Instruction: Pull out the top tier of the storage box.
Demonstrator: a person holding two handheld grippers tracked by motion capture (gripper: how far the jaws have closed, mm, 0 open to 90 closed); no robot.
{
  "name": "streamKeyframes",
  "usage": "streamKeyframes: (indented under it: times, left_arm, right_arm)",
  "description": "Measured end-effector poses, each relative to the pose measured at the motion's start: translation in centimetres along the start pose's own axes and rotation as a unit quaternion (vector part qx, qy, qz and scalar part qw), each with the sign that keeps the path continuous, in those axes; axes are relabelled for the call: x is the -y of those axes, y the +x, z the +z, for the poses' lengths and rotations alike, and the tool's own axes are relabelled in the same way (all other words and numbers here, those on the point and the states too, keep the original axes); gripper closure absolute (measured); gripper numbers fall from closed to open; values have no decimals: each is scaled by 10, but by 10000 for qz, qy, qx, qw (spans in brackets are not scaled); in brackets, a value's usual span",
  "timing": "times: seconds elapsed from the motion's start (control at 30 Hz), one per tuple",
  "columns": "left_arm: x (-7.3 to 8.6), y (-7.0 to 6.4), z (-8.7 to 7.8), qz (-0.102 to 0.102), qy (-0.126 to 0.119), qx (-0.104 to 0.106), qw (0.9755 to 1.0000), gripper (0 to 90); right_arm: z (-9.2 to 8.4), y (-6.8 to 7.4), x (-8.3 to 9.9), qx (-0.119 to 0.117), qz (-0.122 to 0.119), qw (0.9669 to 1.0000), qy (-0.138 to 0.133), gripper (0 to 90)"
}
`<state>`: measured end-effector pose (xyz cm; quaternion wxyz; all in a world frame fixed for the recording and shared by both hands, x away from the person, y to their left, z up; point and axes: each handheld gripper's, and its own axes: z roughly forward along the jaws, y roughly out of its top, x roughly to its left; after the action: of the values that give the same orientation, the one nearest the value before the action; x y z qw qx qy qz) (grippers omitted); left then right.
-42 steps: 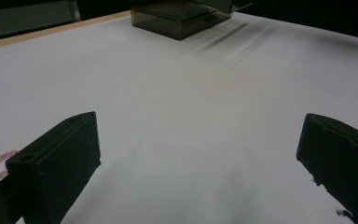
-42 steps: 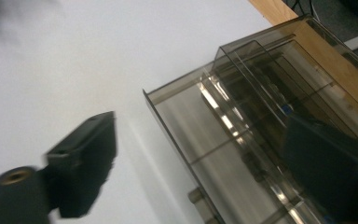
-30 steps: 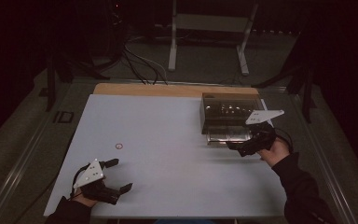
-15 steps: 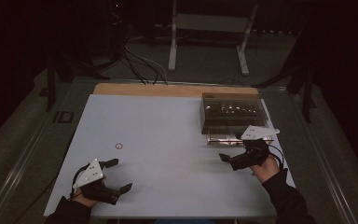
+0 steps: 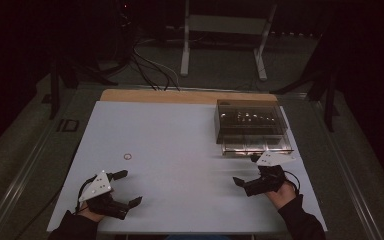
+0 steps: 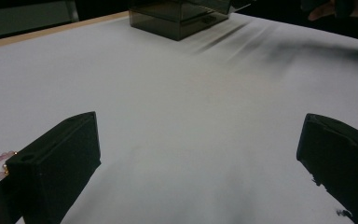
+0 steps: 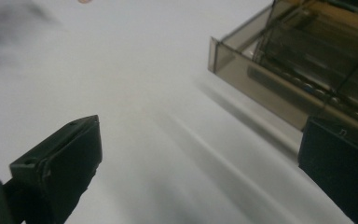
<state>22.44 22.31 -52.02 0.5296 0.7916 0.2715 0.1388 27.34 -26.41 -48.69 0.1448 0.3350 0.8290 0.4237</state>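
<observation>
The small beaded bracelet (image 5: 127, 156) lies flat on the white worktop (image 5: 180, 150), just ahead of the left hand-held gripper (image 5: 125, 187), whose jaws are spread and empty, while the right hand-held gripper (image 5: 245, 172), also spread, hovers near the smoky plastic box (image 5: 250, 125), well apart from it

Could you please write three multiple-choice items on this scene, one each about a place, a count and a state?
1. Where does the smoky clear box stand on the table?
A. far right
B. near left
C. centre

2. How many bead bracelets lie on the table?
A. one
B. two
C. three

3. How is the left gripper?
A. shut on the bracelet
B. open and empty
C. shut on the box

Key: 1 A, the box sits by the far right corner. 2 A, a single ring lies left of centre. 3 B, its jaws stand wide apart over bare table.
</observation>
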Motion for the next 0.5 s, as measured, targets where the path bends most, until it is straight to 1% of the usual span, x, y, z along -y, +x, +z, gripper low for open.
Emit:
streamKeyframes:
  times: [0.1,0.17,0.27,0.33,0.4,0.5]
  left_arm:
    - [0,0,0,-2,1,3,10000,10]
    - [0,0,0,0,5,3,10000,10]
    - [0,0,0,1,11,3,10000,10]
    - [0,0,0,-7,14,0,10000,10]
    - [0,0,0,-4,22,-4,10000,10]
    - [1,0,1,-5,30,-2,10000,10]
  right_arm:
    - [1,0,4,35,73,10000,-13,0]
    - [3,1,8,-10,127,9999,9,0]
    - [3,2,14,41,202,9998,6,0]
    - [3,2,18,121,225,9997,-50,0]
    - [2,1,23,130,285,9995,-69,0]
    - [1,0,29,192,380,9991,-54,0]
